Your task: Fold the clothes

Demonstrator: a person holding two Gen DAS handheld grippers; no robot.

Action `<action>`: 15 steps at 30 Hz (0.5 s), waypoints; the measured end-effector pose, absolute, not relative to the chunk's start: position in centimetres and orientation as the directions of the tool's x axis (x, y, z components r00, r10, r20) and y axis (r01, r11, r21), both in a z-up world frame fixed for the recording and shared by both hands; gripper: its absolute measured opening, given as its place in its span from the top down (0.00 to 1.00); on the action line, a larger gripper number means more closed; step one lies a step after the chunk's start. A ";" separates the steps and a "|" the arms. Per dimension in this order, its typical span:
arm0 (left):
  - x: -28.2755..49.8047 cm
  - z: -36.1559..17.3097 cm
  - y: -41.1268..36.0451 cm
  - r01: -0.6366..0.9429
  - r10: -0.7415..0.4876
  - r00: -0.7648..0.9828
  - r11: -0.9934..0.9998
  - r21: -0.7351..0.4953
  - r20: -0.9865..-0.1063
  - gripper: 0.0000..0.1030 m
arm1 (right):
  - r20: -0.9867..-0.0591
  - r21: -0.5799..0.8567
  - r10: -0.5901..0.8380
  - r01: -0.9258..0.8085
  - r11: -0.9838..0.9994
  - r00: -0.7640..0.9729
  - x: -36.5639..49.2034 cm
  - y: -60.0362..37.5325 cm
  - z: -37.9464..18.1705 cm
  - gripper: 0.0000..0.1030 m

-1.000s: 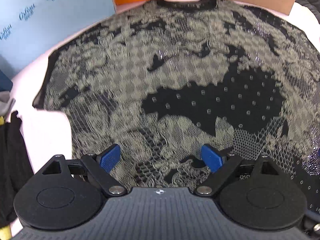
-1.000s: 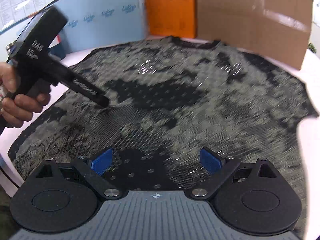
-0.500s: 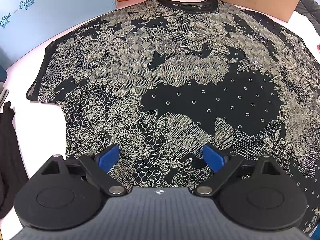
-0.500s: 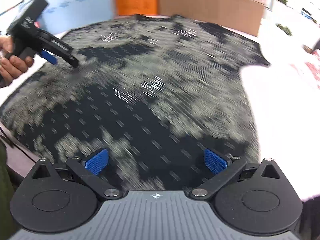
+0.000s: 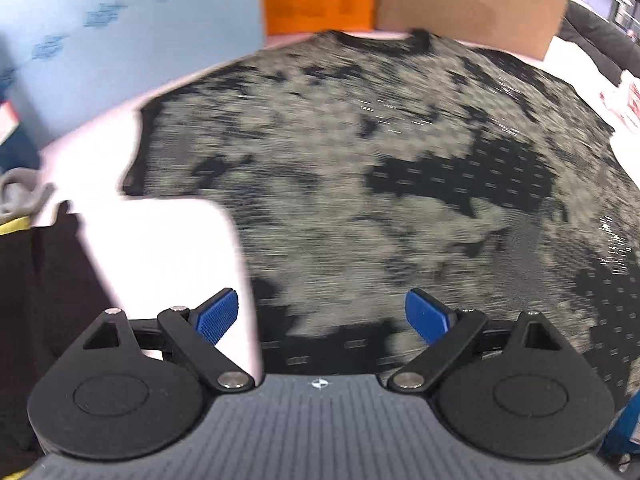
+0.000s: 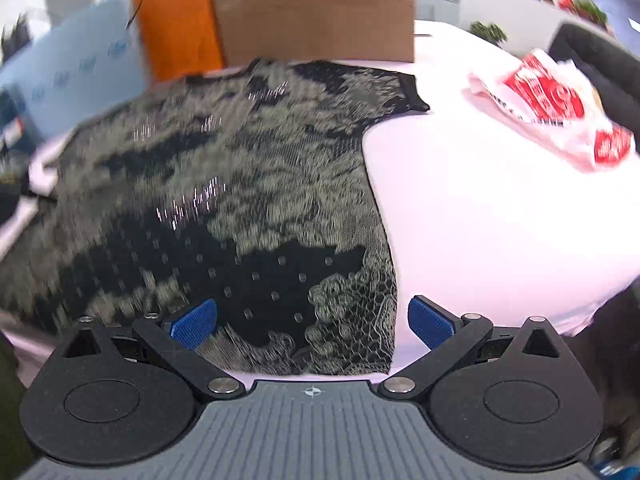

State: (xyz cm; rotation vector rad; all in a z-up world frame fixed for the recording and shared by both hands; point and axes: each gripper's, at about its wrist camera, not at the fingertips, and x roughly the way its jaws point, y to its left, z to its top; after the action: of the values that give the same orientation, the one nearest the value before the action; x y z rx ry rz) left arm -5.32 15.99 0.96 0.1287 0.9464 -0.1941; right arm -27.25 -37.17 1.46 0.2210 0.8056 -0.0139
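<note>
Both grippers have swung outward since half a second ago: the left gripper (image 5: 322, 314), jaws spread wide and holding nothing, now hangs over the left side edge of the black short-sleeved top with beige lace print (image 5: 360, 168), where before it sat over the garment's middle. The right gripper (image 6: 312, 322), jaws likewise spread and empty, has moved to the top's right bottom corner, so bare pale pink desk (image 6: 480, 216) and a red-and-white plastic bag (image 6: 552, 100) have come into view. The top still lies flat and unfolded, neckline toward the brown cardboard box (image 6: 312, 8).
</note>
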 end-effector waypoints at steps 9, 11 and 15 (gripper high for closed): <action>2.1 5.8 24.7 -0.034 0.034 0.650 0.999 0.016 -0.759 0.13 | -0.634 0.507 0.155 0.255 0.824 0.758 -16.9 -45.7 3.8 0.00; 4.3 6.0 25.7 -0.101 0.053 0.629 0.995 -0.014 -0.776 0.13 | -0.617 0.561 0.169 0.279 0.779 0.769 -14.1 -47.7 4.1 0.00; 6.9 3.9 25.7 -0.220 -0.006 0.509 0.966 -0.137 -0.861 0.13 | -0.580 0.661 0.193 0.319 0.679 0.792 -8.3 -51.6 4.8 0.00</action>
State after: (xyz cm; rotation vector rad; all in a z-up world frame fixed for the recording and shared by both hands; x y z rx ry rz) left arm 6.86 25.74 3.90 -0.2412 1.0314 0.1299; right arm -8.35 -51.56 4.78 0.8379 0.6734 -0.0774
